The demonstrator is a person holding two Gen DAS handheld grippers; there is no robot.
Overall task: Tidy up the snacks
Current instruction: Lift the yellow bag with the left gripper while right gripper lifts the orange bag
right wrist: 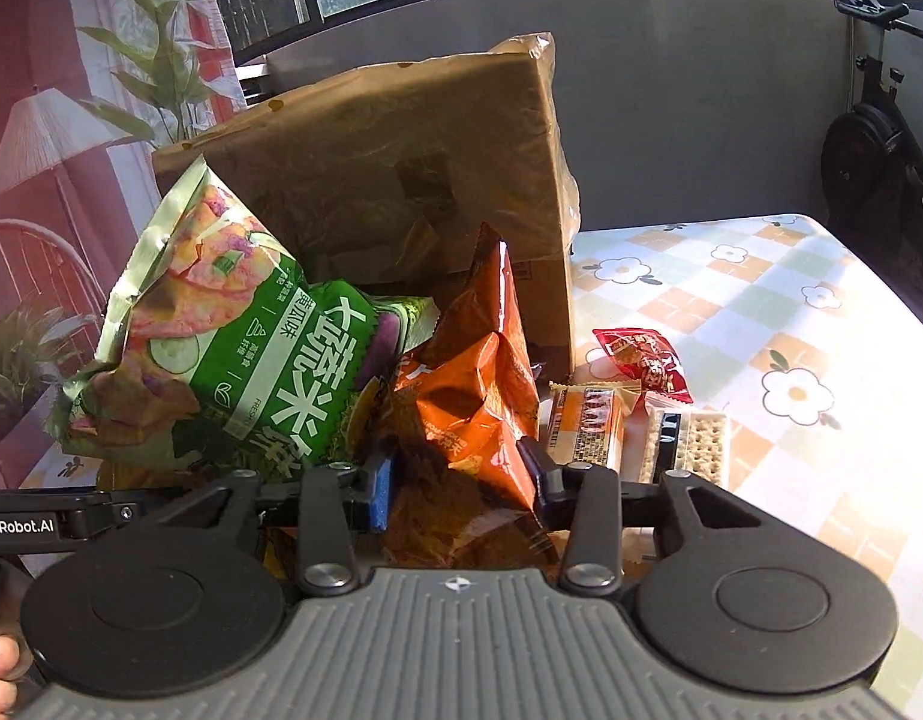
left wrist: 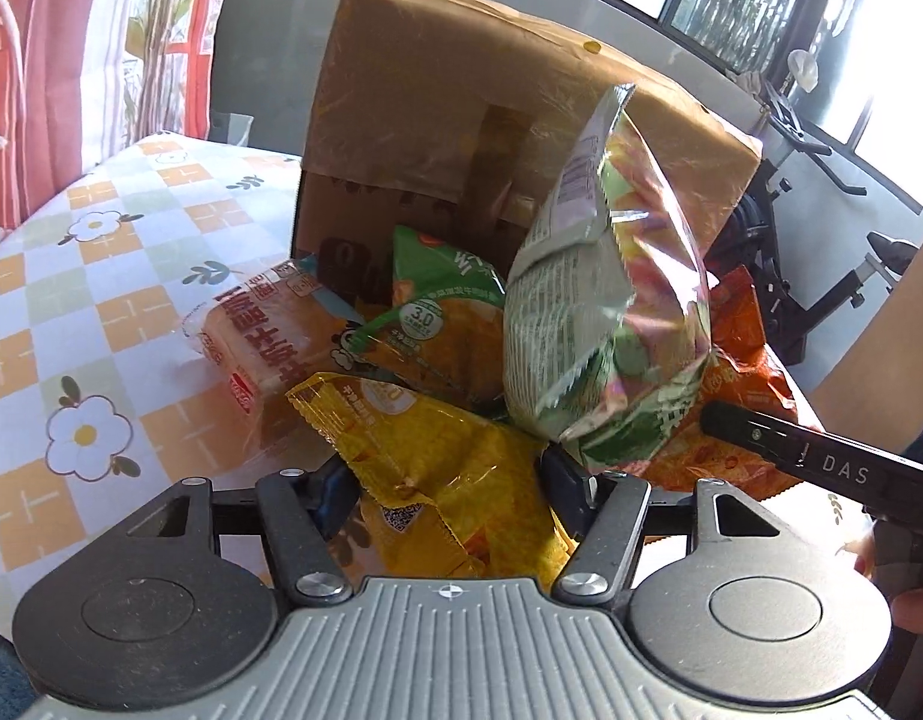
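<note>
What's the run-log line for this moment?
right gripper: shut on orange bag | left gripper: around yellow bag, grip unclear | green bag: upright by box

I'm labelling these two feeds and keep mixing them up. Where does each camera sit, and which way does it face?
Left wrist: on the left gripper, looking down its fingers at a yellow packet and the cardboard box; the right gripper's finger and a forearm show.
Right wrist: on the right gripper, shut on an orange bag; a thumb shows at lower left.
Both share the box and the green bag.
</note>
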